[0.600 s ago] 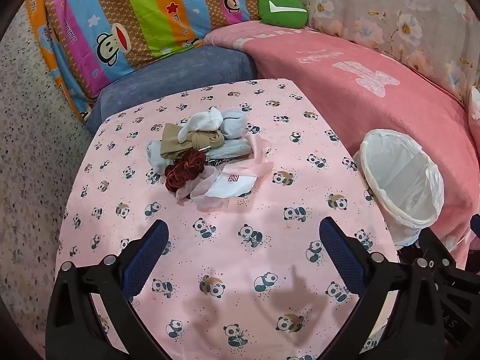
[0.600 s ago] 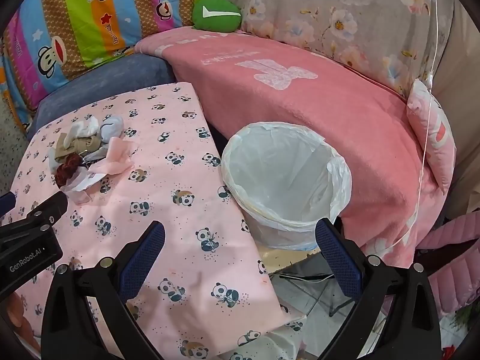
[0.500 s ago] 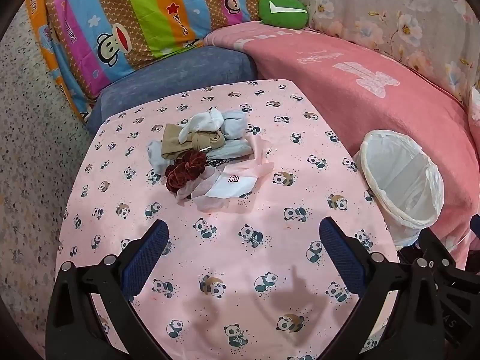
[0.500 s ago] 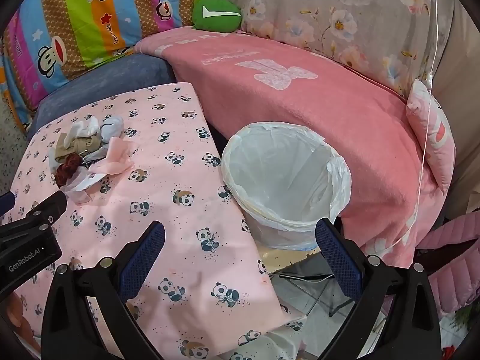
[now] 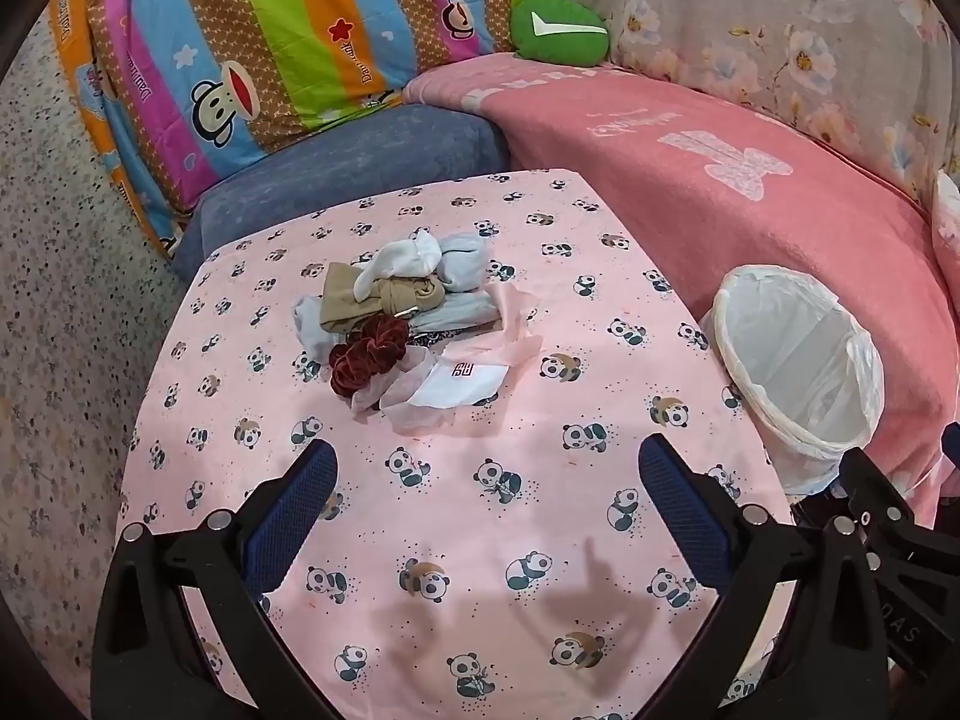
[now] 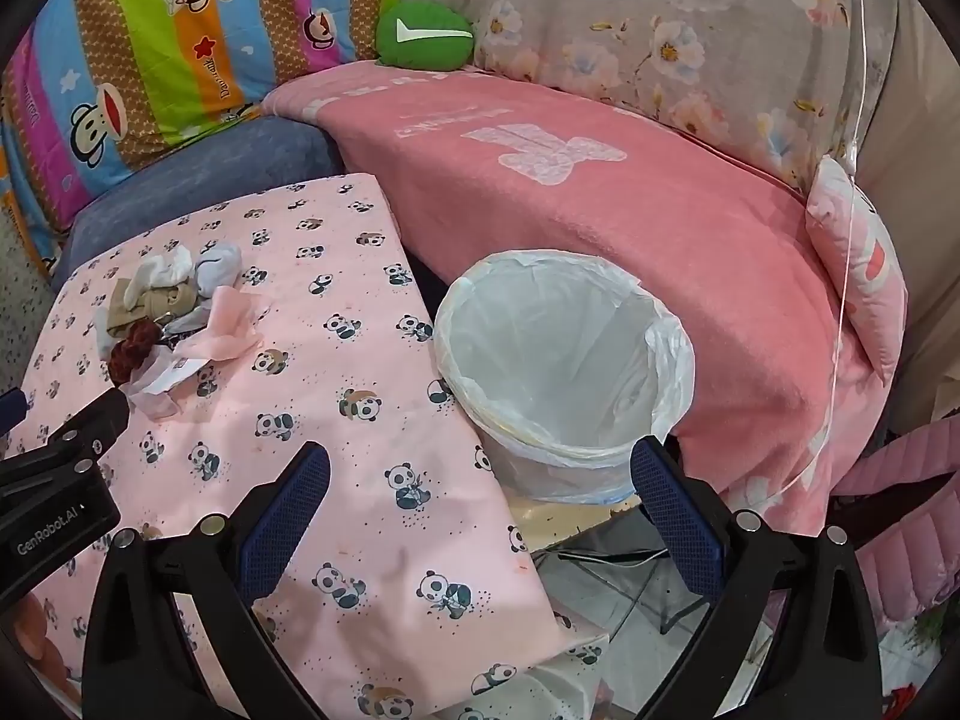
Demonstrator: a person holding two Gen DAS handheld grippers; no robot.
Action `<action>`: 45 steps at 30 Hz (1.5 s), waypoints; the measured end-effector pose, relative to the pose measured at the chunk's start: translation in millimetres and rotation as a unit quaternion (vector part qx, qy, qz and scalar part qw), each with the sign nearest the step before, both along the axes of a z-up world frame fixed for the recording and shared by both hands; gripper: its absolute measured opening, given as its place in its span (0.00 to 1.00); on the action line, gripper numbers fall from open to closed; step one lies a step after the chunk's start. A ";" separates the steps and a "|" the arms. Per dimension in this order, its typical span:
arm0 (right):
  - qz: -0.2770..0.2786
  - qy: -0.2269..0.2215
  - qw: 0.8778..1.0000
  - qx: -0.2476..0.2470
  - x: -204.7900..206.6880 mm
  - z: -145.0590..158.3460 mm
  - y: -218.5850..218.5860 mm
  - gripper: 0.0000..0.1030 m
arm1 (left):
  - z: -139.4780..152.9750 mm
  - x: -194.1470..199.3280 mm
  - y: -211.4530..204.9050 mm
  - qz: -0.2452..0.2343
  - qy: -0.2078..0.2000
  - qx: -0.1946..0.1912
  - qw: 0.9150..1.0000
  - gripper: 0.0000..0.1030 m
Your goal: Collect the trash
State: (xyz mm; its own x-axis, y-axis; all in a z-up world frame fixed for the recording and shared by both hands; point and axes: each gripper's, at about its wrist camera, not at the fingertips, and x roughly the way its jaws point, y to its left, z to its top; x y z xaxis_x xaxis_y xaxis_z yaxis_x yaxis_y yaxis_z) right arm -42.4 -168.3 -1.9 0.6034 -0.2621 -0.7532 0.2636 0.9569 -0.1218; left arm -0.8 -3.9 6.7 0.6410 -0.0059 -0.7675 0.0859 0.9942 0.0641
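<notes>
A table (image 5: 480,540) covered with a pink panda-print cloth is seen in both wrist views. In the left wrist view, a small heap of items is found toward 11 o'clock of the table's middle: a dark red scrunchie (image 5: 366,354), a tan sock (image 5: 384,297), a white sock (image 5: 399,261) and a grey sock (image 5: 462,261) are bunched together, touching one another. A white paper scrap (image 5: 459,384) with a small red mark is laid against crumpled pink tissue (image 5: 510,330) at the heap's 4 o'clock side.

A trash bin (image 5: 798,378) lined with a white plastic bag is stood just beside the table's edge, at 3 o'clock of the heap and well apart from it. In the right wrist view the same bin (image 6: 564,372) is seen near the centre, with nothing visible inside.

The left gripper (image 5: 486,516) is held above the near part of the table, its blue-padded fingers spread wide with nothing between them. The right gripper (image 6: 480,516) is likewise spread wide and empty, poised over the table's edge with the bin at 12 o'clock.

A pink blanket (image 5: 720,192) is draped behind the bin, and a green cushion (image 5: 558,30) is seen at 12 o'clock.
</notes>
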 end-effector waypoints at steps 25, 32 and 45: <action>-0.001 0.000 1.000 0.000 0.4 -1.1 -0.3 0.95 | 3.5 -0.7 -2.5 -0.003 -0.006 0.001 1.000 0.93; -0.002 -0.001 1.000 0.000 0.4 -1.2 -0.4 0.95 | 3.3 -0.7 -2.3 -0.004 -0.007 0.002 1.000 0.93; -0.002 0.000 1.000 0.000 0.5 -1.1 -0.3 0.95 | 3.6 -0.5 -1.9 -0.004 -0.006 0.000 1.000 0.93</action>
State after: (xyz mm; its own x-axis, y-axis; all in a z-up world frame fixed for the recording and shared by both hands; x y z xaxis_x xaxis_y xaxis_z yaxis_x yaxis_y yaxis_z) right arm -41.9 -168.6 -3.0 0.6029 -0.2641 -0.7528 0.2671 0.9560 -0.1215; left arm -1.3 -5.7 10.2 0.6505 -0.0108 -0.7594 0.0934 0.9934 0.0659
